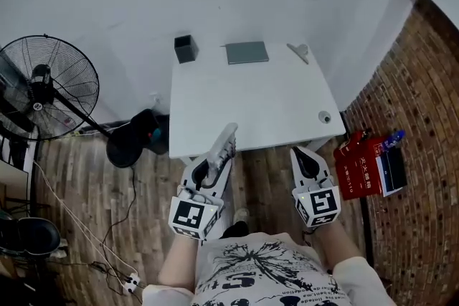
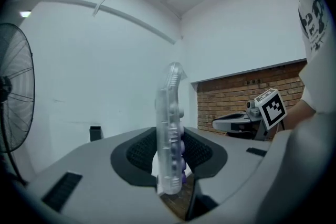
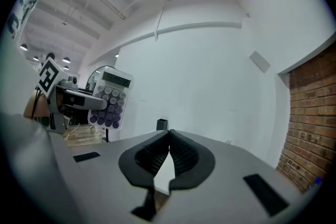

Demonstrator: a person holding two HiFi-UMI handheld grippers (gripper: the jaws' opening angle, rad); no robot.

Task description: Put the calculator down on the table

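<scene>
Calculator sits on edge in my left gripper, low and centre in the head view. The jaws are partly apart and clamp its 2 broad faces. Its far end overlaps the near edge of the white table. My right gripper, just right of it, has its jaws closed together on nothing. A black holder stands at the table's far edge.
</scene>
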